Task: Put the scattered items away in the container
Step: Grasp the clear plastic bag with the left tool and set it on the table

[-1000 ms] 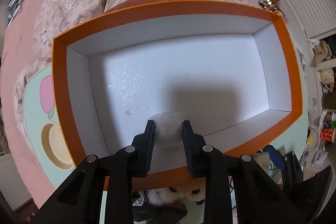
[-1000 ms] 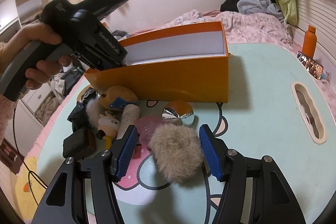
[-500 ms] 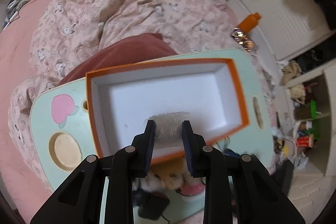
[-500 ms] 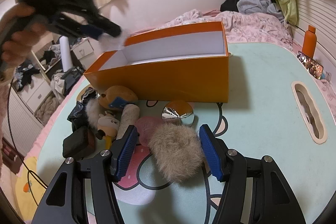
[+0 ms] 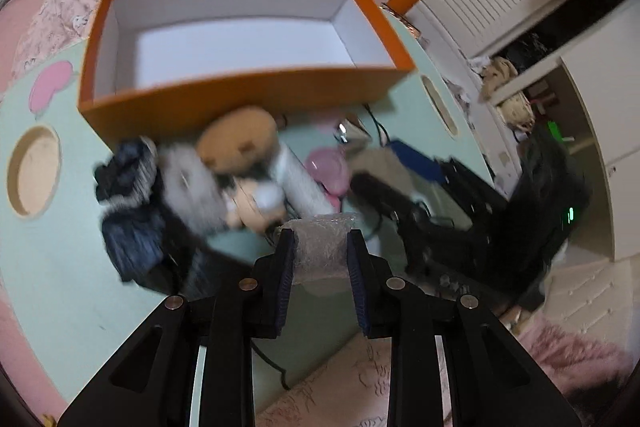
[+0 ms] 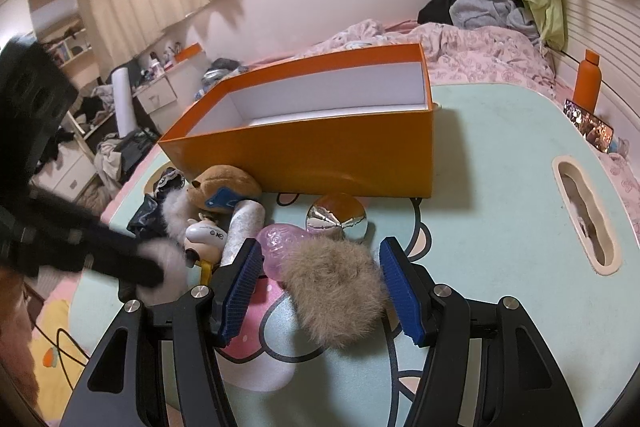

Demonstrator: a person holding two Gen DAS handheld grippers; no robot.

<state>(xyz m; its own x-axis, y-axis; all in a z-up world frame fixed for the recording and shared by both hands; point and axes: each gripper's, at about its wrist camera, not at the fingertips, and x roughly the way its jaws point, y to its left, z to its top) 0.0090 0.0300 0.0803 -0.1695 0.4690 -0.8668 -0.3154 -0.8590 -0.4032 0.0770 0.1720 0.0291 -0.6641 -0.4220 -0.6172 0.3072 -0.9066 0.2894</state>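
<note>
At lower centre, the left gripper [image 5: 320, 257] clamps a bubble-wrap wad [image 5: 319, 247]; the right gripper [image 6: 320, 287] gapes around a fur ball [image 6: 334, 287], below the orange box [image 6: 320, 155].

The right claw [image 6: 320, 291] hangs with its jaws spread, the blue pads on either side of a tan fur puff [image 6: 336, 291] lying on the mint bench [image 6: 500, 227]. A pink translucent piece [image 6: 280, 243] and a chrome ball [image 6: 336, 219] lie just beyond the puff. The orange box [image 6: 320, 155] stands behind them, its white interior showing nothing inside.
</note>
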